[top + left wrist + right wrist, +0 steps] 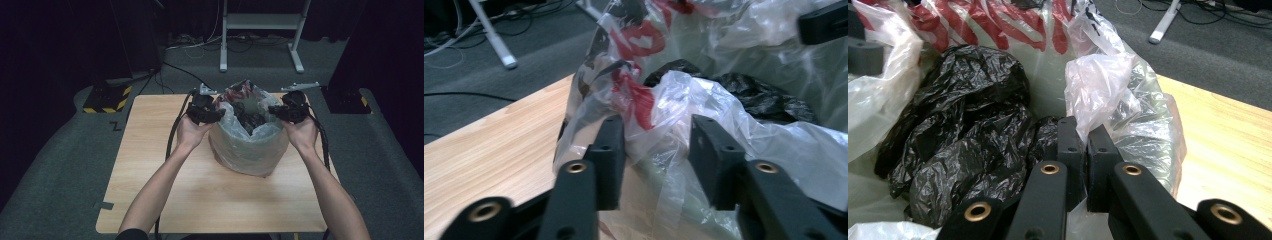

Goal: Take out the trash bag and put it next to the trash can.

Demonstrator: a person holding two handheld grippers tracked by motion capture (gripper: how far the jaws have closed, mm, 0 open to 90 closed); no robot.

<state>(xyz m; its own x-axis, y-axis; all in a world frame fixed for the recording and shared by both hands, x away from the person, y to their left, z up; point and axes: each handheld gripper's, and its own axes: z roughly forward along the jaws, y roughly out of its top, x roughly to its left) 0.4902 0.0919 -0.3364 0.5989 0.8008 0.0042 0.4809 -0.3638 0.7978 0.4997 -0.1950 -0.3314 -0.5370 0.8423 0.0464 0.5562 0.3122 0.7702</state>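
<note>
Bag [250, 145] sits mid-table [165, 200], black plastic [963, 130] inside. We've got right gripper [1084, 137] pinched on its rim; left gripper [656, 145] jaws wide astride opp. rim, prob. so we can spread the mouth.

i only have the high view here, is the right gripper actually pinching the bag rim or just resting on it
Observer: In the right gripper view the right gripper has its jaws closed on a fold of the clear plastic bag at the rim.
Operator: and the left one
Observer: The left gripper has its jaws apart, with the bag's rim bunched between them, not clamped.
Operator: whats inside the bag
Observer: Crumpled black plastic bags fill the inside.
</note>
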